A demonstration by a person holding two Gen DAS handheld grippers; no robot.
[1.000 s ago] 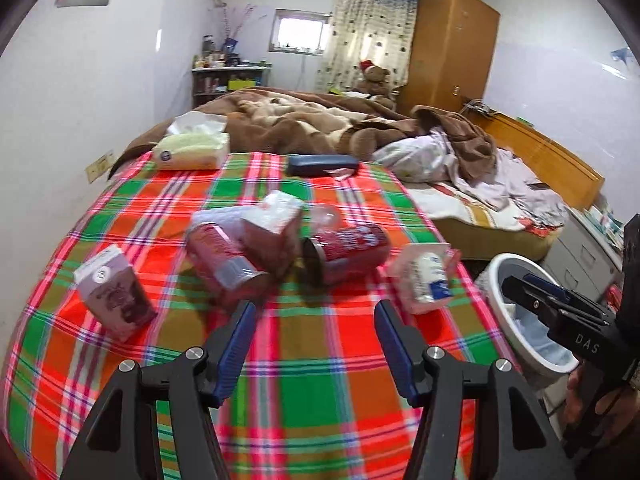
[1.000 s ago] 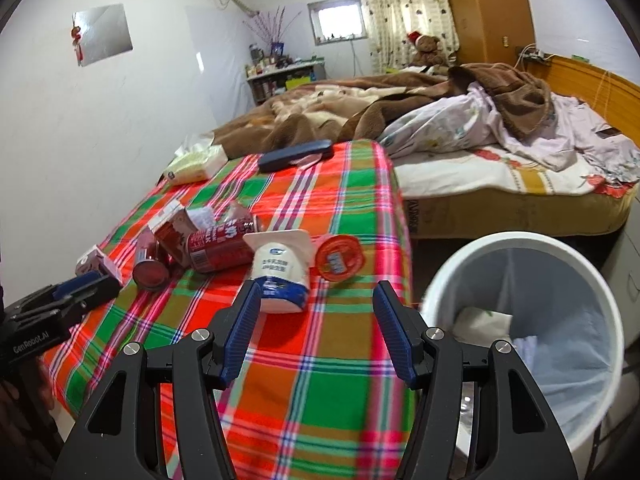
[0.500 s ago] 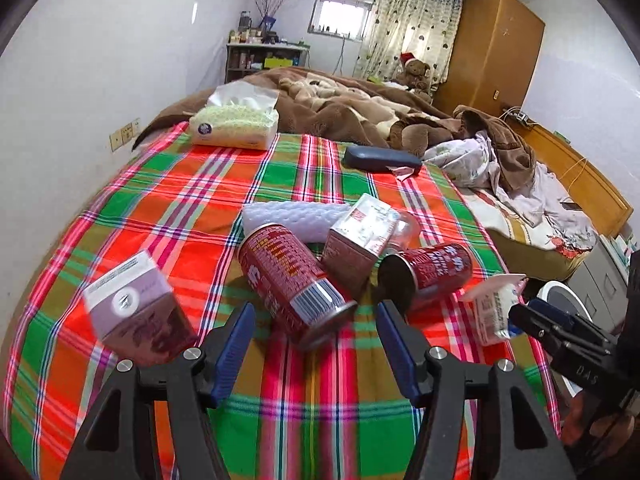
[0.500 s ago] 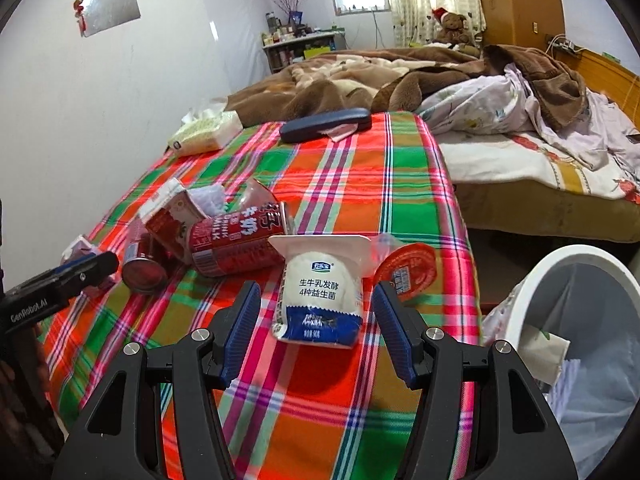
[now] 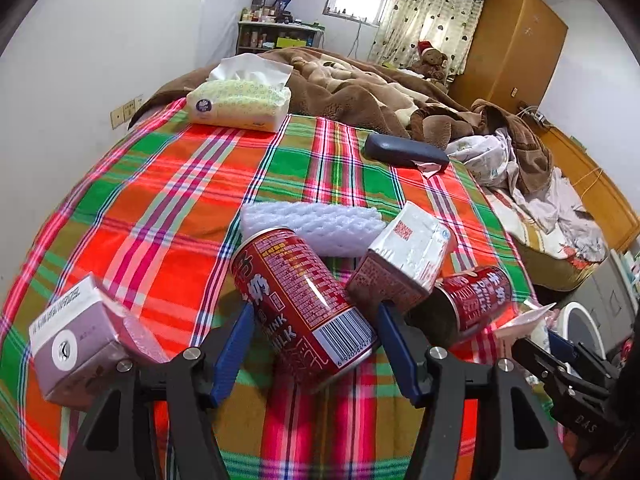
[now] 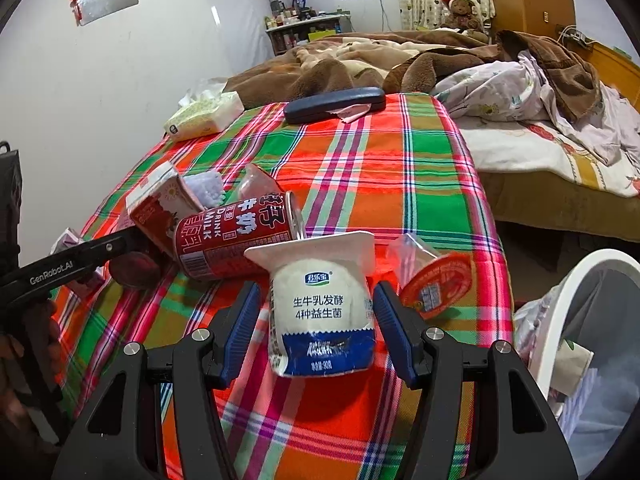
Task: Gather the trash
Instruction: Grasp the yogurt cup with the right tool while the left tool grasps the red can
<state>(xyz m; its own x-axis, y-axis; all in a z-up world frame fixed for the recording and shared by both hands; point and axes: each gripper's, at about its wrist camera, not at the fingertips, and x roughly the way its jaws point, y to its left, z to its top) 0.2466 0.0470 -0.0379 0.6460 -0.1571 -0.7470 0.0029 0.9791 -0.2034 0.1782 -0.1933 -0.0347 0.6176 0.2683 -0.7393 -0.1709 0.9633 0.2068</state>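
Observation:
Trash lies on a plaid cloth. My left gripper (image 5: 316, 346) is open with its fingers on either side of a red milk can (image 5: 300, 300) lying on its side. Beside it lie a red-white carton (image 5: 404, 264), a second red can (image 5: 472, 300), white foam wrap (image 5: 316, 220) and a purple carton (image 5: 76, 340). My right gripper (image 6: 316, 320) is open around a white yogurt cup (image 6: 320, 308) lying on the cloth. An orange lid (image 6: 440, 284) lies to its right, and the second red can (image 6: 236, 236) to its left. The white trash bin (image 6: 580, 320) stands at the right.
A tissue pack (image 5: 240, 104) and a dark glasses case (image 5: 404, 152) lie further back on the cloth. A bed with brown blankets (image 5: 360, 88) and clothes is behind. The cloth's right edge drops off beside the bin. A white wall runs along the left.
Both grippers have moved forward and lower. The left now straddles the red can and the right straddles the yogurt cup. Neither has closed.

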